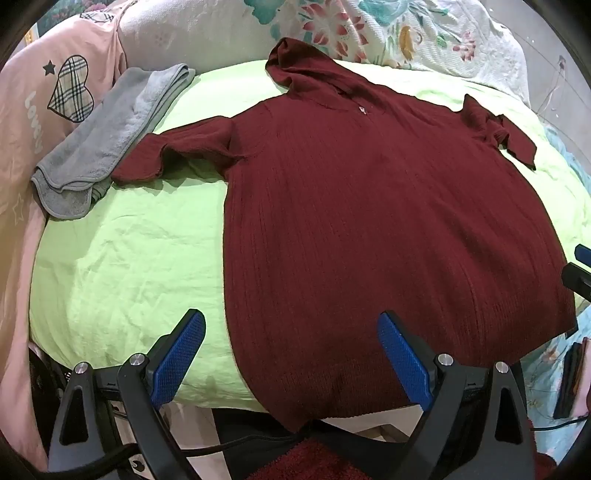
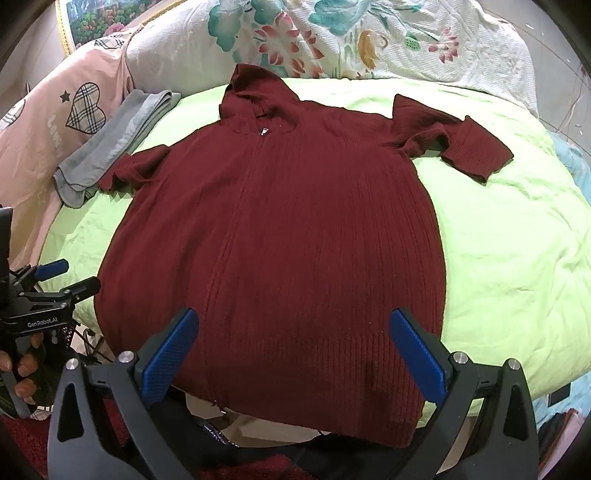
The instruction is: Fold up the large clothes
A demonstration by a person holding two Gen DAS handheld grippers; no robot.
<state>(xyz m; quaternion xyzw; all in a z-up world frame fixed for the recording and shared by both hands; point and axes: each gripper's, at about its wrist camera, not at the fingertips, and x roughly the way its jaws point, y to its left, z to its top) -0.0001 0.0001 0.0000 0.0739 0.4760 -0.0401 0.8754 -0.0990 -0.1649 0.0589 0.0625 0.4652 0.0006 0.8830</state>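
Note:
A dark red ribbed hooded sweater (image 1: 369, 206) lies spread flat, front up, on a light green sheet (image 1: 122, 258); its hood points away and both short sleeves stick out sideways. It also shows in the right wrist view (image 2: 280, 236). My left gripper (image 1: 291, 332) is open and empty, hovering over the sweater's near left hem corner. My right gripper (image 2: 295, 328) is open and empty above the near hem. The left gripper shows at the left edge of the right wrist view (image 2: 55, 280), the right gripper at the right edge of the left wrist view (image 1: 578, 269).
A folded grey towel (image 1: 107, 140) lies at the far left, touching the left sleeve. A pink pillow with a plaid heart (image 1: 55, 96) lies beyond it. A floral quilt (image 1: 388, 33) is bunched at the back. The bed's near edge runs under the hem.

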